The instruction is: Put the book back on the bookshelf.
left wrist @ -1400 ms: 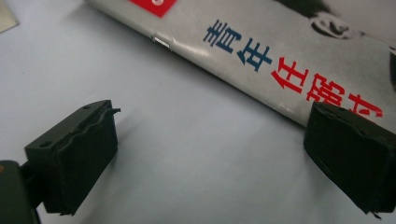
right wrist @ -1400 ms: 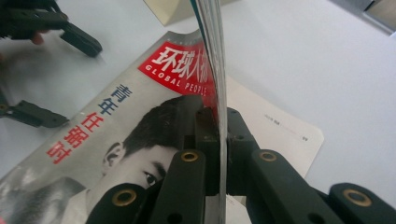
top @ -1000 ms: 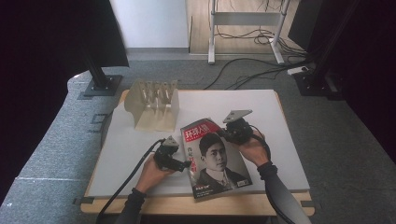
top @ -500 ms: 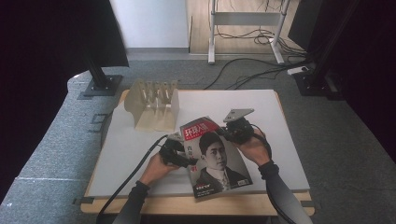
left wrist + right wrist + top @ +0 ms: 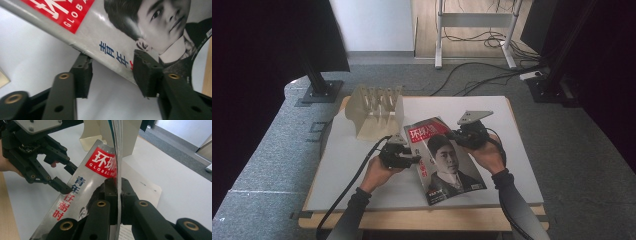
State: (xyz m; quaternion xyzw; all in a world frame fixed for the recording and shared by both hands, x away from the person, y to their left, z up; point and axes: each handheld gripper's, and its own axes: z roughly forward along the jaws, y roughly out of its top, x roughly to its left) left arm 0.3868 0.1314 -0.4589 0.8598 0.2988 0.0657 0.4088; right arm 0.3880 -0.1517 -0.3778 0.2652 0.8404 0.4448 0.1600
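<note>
Table (image 5: 357, 165) space at the person's side is taken up by a magazine (image 5: 443, 160), laid cover-up with a beige slotted rack (image 5: 374, 111) seen just beyond its top corner. Its right edge is pinched between the closed jaws of the right gripper (image 5: 117, 192). The left gripper (image 5: 111, 72) is held with jaws apart astride the spine edge, one pad being touched by it

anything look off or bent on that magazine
Yes. The magazine lies askew on the table, and its front cover is peeled up on edge, pinched in the right claw, so it bows instead of lying flat. The left claw sits open at the spine edge. No tear visible.
</note>
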